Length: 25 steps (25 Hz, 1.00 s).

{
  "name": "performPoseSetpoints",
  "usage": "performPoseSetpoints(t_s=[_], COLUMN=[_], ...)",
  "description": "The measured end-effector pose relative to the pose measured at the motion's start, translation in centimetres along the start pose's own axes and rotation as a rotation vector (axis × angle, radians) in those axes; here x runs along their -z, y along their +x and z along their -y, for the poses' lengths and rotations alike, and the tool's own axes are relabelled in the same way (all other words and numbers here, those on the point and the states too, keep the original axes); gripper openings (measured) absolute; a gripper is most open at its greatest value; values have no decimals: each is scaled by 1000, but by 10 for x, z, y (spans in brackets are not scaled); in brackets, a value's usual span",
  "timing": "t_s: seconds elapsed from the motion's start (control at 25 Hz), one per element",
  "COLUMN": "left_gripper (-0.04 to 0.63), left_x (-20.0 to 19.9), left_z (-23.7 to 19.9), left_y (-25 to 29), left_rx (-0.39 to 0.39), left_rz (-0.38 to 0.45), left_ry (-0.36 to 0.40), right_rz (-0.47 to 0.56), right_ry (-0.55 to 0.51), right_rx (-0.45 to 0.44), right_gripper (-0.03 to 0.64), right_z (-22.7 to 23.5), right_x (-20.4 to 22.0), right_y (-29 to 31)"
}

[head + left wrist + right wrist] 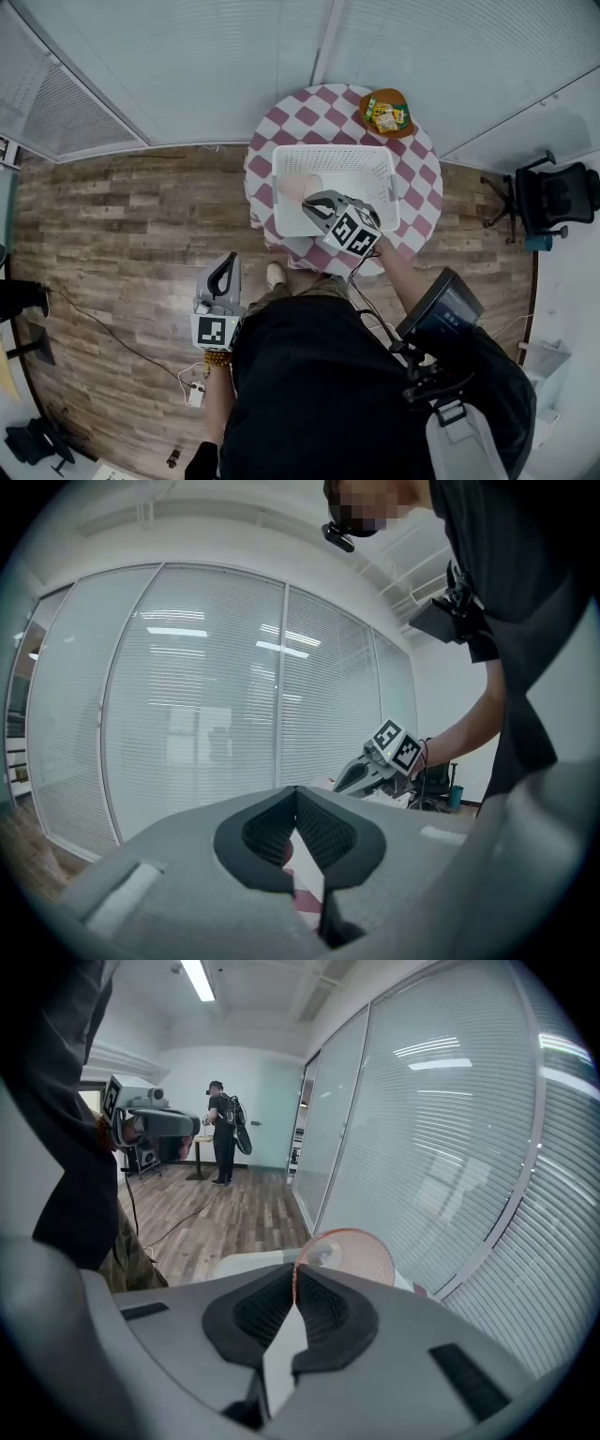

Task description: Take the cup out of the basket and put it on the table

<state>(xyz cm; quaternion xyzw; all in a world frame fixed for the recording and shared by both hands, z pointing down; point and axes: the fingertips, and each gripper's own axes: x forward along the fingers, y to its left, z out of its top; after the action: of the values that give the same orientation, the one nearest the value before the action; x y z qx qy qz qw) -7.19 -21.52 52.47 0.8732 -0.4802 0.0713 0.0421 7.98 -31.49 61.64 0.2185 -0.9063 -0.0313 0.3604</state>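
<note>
A translucent pink cup point(298, 186) is in the left part of the white basket point(375, 164) on the round checkered table point(309, 112). My right gripper point(314, 202) reaches into the basket from the near side. In the right gripper view its jaws point(294, 1274) are shut on the thin wall of the cup point(354, 1255), which sticks out past the tips. My left gripper point(227, 261) hangs low beside the person's left side, away from the table. Its jaws point(296, 794) are shut with nothing between them.
An orange bowl with snack packets point(386, 112) sits at the table's far right edge. A black office chair point(558, 197) stands at the right. Cables lie on the wooden floor point(112, 234). Glass walls with blinds run behind the table. Another person point(223, 1133) stands far off.
</note>
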Motion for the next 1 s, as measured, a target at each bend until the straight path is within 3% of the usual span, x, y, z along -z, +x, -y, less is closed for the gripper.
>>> performPoseSetpoints(t_s=[0.44,0.6,1.0], left_gripper=[5,3,4], left_x=[2,-1,-17], left_z=[5,9,17], left_y=[4,11,16], left_rx=[16,33,57], left_rz=[10,-12,33], left_ry=[26,26,21], right_rz=[141,216,418], right_ry=[-14,8,108], right_rx=[55,69,77], right_gripper=[18,18,18], right_z=[-16,-19,-36], right_x=[-41,-60,-101], right_y=[-17,-26,-53])
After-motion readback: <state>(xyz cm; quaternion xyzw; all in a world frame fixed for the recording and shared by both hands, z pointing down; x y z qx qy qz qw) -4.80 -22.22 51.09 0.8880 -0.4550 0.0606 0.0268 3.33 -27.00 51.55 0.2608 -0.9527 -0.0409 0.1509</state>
